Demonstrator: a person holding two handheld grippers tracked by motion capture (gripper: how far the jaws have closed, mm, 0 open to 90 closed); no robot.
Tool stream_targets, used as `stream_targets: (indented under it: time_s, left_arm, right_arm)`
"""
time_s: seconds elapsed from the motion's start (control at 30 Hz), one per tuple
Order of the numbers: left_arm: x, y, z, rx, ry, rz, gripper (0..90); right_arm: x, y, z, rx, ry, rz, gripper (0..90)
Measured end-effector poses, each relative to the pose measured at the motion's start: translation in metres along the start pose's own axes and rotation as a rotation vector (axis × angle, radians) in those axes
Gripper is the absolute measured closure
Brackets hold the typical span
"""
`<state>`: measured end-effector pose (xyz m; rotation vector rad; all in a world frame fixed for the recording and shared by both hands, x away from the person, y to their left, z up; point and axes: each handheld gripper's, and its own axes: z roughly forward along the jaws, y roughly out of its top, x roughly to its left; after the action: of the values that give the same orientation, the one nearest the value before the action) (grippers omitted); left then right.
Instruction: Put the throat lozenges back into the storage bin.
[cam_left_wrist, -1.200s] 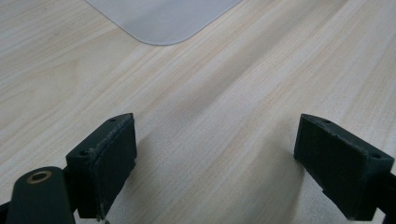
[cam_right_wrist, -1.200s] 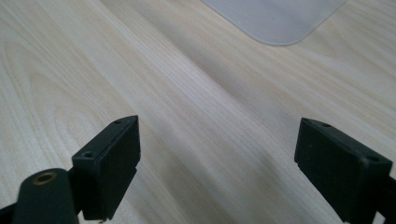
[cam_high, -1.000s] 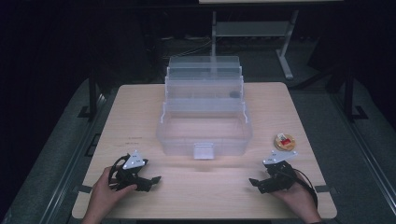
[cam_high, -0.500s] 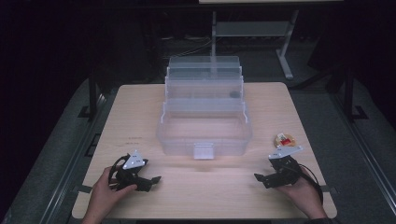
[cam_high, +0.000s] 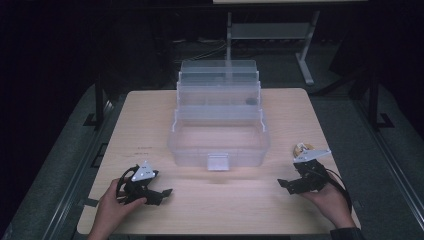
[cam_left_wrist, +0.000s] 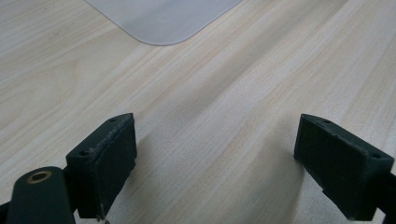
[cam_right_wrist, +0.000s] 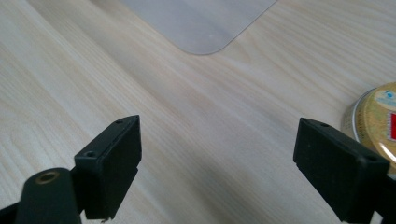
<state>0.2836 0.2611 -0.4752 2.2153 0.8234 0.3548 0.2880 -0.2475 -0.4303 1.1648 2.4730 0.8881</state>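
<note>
Two hand-held grippers rest low near the surface's (cam_high: 150, 115) near edge, both with jaws spread wide and nothing between them. The left hand-held gripper (cam_high: 159, 194) sits by the near-left corner; the right hand-held gripper (cam_high: 286, 184) sits toward the near-right corner, just beside a small round tin (cam_high: 302, 148) with a gold lid, which lies close to the right edge. A clear tiered plastic box (cam_high: 218, 145) stands open at the middle of the surface, its trays stepped back toward the far edge.

The tin looks like the thing in hand, and the risk lies in how near it is to the right edge. One jaw of the right hand-held gripper stands almost against the tin's side; a careless sideways sweep would likely nudge the tin outward and off the surface rather than bring it between the jaws. A low, flat tin also gives little wall to pinch, so a shallow bite could let it slip or tip. Reaching on toward the box, a jaw might knock the light front tray.

The right gripper view shows the tin (cam_right_wrist: 373, 116) close up, with its metal rim and a printed label of red and blue, and the rounded corner of the box (cam_right_wrist: 201, 23). The high view gives what that misses: the whole box, and how little surface lies beyond the tin. The left gripper view shows bare wood and a box corner (cam_left_wrist: 161, 21).
</note>
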Motion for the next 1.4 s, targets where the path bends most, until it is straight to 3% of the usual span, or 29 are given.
stream_targets:
  time_s: [0.7,1.4]
  left_arm:
    - [0.0,0.0,0.0,0.0,0.0,-0.001,12.2]
    - [0.0,0.0,0.0,0.003,-0.001,-0.001,12.2]
  right_arm:
    - [-0.021,0.01,-0.006,0.01,-0.024,0.024,14.9]
    - [-0.053,0.028,-0.013,0.037,-0.056,0.045,14.7]
